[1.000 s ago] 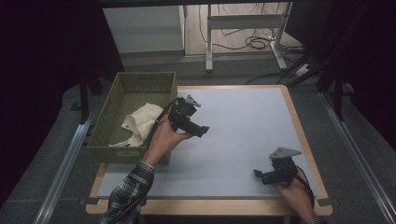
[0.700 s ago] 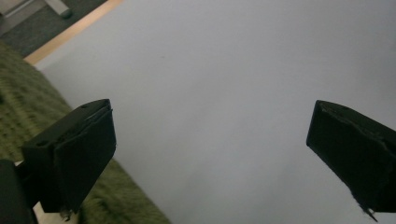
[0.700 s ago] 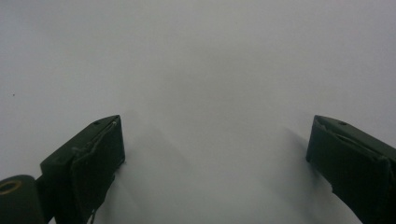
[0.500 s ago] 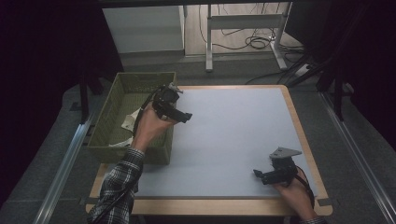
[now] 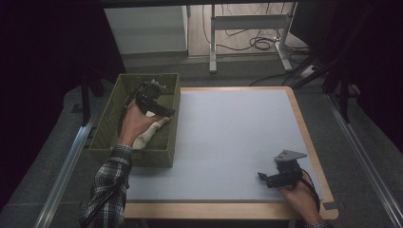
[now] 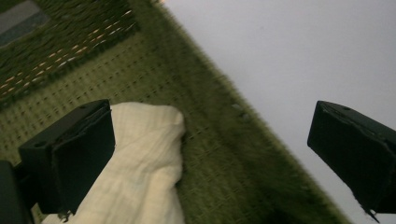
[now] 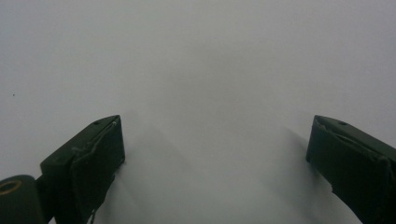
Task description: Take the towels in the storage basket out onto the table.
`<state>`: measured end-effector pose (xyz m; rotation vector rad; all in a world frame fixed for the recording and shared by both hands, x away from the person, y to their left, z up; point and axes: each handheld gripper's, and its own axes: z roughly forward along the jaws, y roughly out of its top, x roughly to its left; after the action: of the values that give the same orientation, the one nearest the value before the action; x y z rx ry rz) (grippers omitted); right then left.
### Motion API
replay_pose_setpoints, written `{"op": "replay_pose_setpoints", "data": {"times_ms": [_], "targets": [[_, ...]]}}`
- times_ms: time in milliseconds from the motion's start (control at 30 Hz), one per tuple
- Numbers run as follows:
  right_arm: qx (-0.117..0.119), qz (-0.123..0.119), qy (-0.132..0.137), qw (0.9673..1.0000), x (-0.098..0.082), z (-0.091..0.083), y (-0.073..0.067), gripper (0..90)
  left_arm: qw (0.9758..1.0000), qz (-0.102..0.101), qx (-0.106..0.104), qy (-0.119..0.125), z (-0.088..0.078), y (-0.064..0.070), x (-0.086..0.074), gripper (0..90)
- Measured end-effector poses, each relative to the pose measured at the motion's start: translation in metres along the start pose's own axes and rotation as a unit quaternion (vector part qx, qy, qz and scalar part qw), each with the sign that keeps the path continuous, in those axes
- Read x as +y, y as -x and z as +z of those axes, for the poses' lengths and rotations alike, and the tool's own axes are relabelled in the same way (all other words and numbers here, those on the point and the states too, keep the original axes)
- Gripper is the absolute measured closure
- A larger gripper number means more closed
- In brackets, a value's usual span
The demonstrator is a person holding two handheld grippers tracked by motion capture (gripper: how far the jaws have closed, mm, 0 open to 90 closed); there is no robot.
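A cream cloth (image 5: 148, 133) lies inside the green woven basket (image 5: 109, 127) at the table's left edge. My left gripper (image 5: 164, 110) hovers over the basket with its jaws wide open and nothing between them. In the left gripper view the cream cloth (image 6: 140, 182) lies on the basket floor below the left jaw, beside the basket wall (image 6: 219, 140). My right gripper (image 5: 264, 179) rests low over the white table mat (image 5: 228, 137) near the front right corner, open and empty. The right gripper view looks at the plain white mat (image 7: 201, 70) between the spread jaws.
The basket stands against the mat's left side. A wooden border (image 5: 304, 137) frames the table. Beyond the far edge are a white cabinet (image 5: 147, 28), metal table legs (image 5: 247, 28) and cables on the floor.
My left gripper has moved left from above the mat's left part to over the basket. The cloth now lies narrower along the basket's right side. The right gripper has stayed put.
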<state>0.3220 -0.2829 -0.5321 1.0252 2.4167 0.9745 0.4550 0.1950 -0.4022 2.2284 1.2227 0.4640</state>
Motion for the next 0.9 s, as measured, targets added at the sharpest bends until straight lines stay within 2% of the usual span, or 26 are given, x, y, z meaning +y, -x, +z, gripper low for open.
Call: {"op": "replay_pose_setpoints", "data": {"times_ms": [33,100,167,300,367,400,433,533,733,833,900], "targets": [[0.000,0.000,0.000,1.0000,0.000,0.000,0.000,4.4,1.0000,-0.002,0.003,-0.001,0.001,-0.003,-0.001,1.2],[0.000,0.000,0.000,1.0000,0.000,0.000,0.000,4.4,0.9997,-0.005,0.021,-0.008,0.007,-0.012,-0.007,1.4],[0.000,0.000,0.000,1.0000,0.000,0.000,0.000,4.4,0.9996,-0.004,0.026,-0.010,0.009,-0.016,-0.009,1.5],[0.000,0.000,0.000,1.0000,0.000,0.000,0.000,4.4,0.9990,-0.021,0.030,-0.025,0.020,-0.029,-0.018,1.6],[0.000,0.000,0.000,1.0000,0.000,0.000,0.000,4.4,0.9984,-0.028,0.032,-0.037,0.026,-0.035,-0.021,1.6],[0.000,0.000,0.000,1.0000,0.000,0.000,0.000,4.4,0.9976,-0.034,0.030,-0.052,0.032,-0.040,-0.024,1.7],[0.000,0.000,0.000,1.0000,0.000,0.000,0.000,4.4,0.9976,-0.034,0.030,-0.052,0.032,-0.040,-0.024,1.7],[0.000,0.000,0.000,1.0000,0.000,0.000,0.000,4.4,0.9964,-0.038,0.027,-0.072,0.041,-0.046,-0.027,1.9],[0.000,0.000,0.000,1.0000,0.000,0.000,0.000,4.4,0.9920,-0.064,0.017,-0.107,0.060,-0.057,-0.033,2.2],[0.000,0.000,0.000,1.0000,0.000,0.000,0.000,4.4,0.9881,-0.071,0.022,-0.135,0.069,-0.062,-0.034,2.5],[0.000,0.000,0.000,1.0000,0.000,0.000,0.000,4.4,0.9843,-0.078,0.025,-0.156,0.077,-0.065,-0.035,2.6]]}}
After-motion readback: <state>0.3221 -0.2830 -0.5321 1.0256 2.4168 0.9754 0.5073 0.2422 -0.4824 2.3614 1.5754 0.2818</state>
